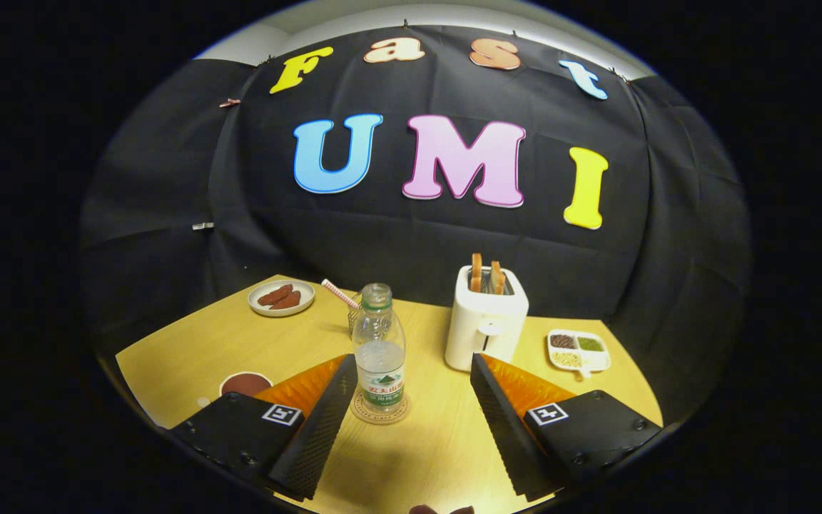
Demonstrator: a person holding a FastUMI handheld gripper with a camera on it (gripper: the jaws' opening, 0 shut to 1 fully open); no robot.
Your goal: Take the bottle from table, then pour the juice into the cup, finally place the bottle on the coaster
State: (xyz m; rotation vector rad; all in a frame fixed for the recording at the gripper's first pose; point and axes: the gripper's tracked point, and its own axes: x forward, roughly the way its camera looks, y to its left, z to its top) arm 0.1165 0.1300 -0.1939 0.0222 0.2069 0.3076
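One bottle (379, 350) stands on one coaster (380, 416) at centre frame, one cup (356, 314) behind it; gripper (411, 378) spread wide, released, grasping nothing

no text can be read; the bottle (379, 350) label's print is too small to make out.

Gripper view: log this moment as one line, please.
gripper: open, nothing held | bottle: upright on coaster, uncapped, between fingers nearer left | cup: behind bottle, straw in | stage: bottle appears placed
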